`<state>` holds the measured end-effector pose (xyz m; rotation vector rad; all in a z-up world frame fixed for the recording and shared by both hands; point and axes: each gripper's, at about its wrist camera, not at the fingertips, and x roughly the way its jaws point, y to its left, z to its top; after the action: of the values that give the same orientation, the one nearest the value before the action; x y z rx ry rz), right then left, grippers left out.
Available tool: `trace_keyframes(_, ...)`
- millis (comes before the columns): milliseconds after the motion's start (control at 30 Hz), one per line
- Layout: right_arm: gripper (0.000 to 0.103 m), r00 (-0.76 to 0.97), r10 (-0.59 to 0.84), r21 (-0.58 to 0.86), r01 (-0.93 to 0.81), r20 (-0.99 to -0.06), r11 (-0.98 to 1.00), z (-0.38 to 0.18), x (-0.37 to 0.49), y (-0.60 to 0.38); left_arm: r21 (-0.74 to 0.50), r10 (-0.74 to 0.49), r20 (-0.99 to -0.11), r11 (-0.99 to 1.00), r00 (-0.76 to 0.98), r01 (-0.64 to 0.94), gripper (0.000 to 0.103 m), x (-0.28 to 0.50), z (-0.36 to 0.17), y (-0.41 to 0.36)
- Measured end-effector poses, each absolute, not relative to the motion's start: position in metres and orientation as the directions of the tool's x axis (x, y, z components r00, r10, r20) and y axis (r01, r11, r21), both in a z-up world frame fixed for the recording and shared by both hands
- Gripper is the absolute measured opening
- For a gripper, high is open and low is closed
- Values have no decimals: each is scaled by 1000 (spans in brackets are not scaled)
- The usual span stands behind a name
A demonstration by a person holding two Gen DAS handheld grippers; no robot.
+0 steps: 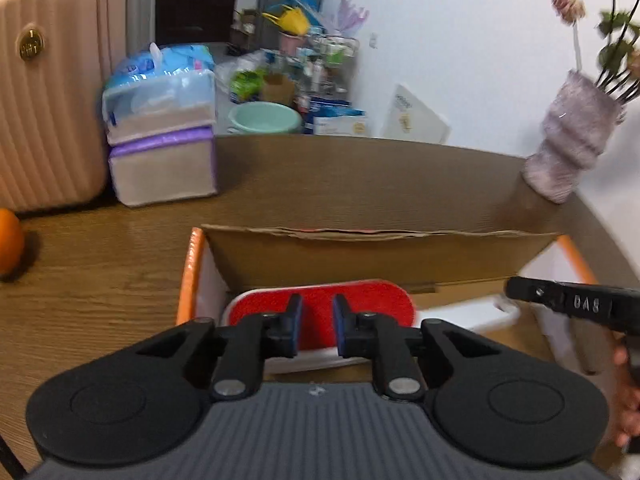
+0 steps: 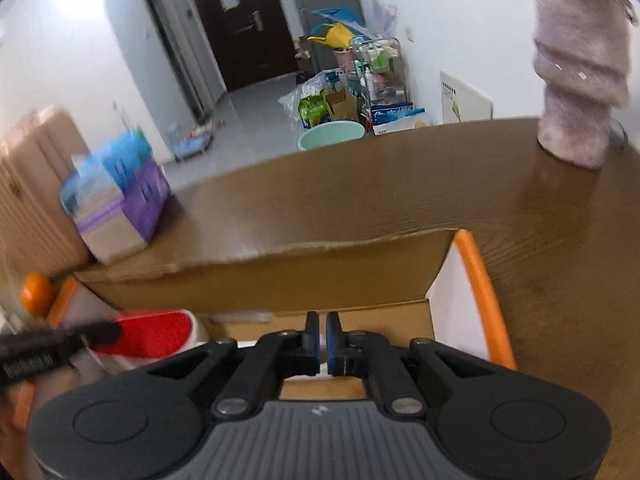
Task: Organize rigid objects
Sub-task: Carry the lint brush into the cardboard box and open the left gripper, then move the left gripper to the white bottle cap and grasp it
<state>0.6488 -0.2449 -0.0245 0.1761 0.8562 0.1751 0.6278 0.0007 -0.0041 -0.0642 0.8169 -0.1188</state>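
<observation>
- Brown wood-grain table [image 1: 100,272] carries everything; a pink ribbed suitcase [image 1: 52,92] stands at its far left edge.
- Open cardboard box with orange-edged flaps [image 1: 376,252] sits in the table's middle, both grippers hovering over it.
- Stacked tissue packs [image 1: 160,140] rest beside the suitcase; a mauve ribbed vase [image 1: 568,144] stands far right.
- Red oval object with a white rim [image 1: 320,312] lies inside the box, at its left side.
- Left gripper [image 1: 317,328] hangs above it, fingers parted, holding nothing.
- Right gripper [image 2: 322,344] has fingers nearly pressed together; whether they pinch something I cannot tell.
- Round orange fruit [image 1: 8,240] sits at the left.
</observation>
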Motion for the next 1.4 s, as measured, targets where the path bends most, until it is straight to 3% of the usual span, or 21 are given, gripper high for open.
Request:
trace_keyframes(33,4,621,218,218,-77,-753,973,-28,651,-243,-84,-117,-703,993,701,81,18,626,-2,-1)
trace_keyframes(100,10,632,229,235,-77,-740,969,-26,647,-243,-88,-117,-687,993,718,78,30,624,1,3)
trace_keyframes(233,16,667,191,190,-76,-720,979,-11,632,-249,-79,-93,-692,995,716,54,38,610,9,12)
trace_keyframes(300,28,676,214,211,-88,-705,973,2,620,-256,-64,-75,-686,997,723,42,54,595,17,17)
trace_keyframes(333,34,681,214,211,-89,-700,973,8,614,-259,-56,-73,-683,997,727,47,55,586,23,20)
trace_keyframes(467,38,714,193,191,-85,-673,978,39,580,-268,1,-15,-640,1000,768,21,69,543,54,29)
trace_keyframes(500,44,722,194,193,-85,-664,978,47,570,-271,14,-5,-624,1000,781,17,74,531,61,32)
trace_keyframes(600,55,758,201,196,-99,-621,976,75,531,-278,60,34,-570,998,821,1,77,493,84,37)
trace_keyframes(700,58,794,199,173,-119,-575,978,97,492,-279,88,39,-497,996,867,6,79,451,100,36)
trace_keyframes(800,69,854,194,132,-148,-482,980,110,439,-278,127,30,-402,992,915,23,85,403,105,31)
trace_keyframes(1033,78,923,213,47,-209,-321,977,101,321,-270,81,4,-272,997,962,19,93,297,108,34)
trace_keyframes(1100,82,938,210,41,-207,-274,977,96,292,-271,91,7,-214,996,977,12,101,267,107,37)
trace_keyframes(1267,85,969,194,51,-189,-153,981,76,226,-272,79,54,-74,996,996,-48,103,191,88,39)
trace_keyframes(1400,99,977,191,4,-191,-99,982,65,175,-266,115,62,3,991,998,-61,103,146,72,36)
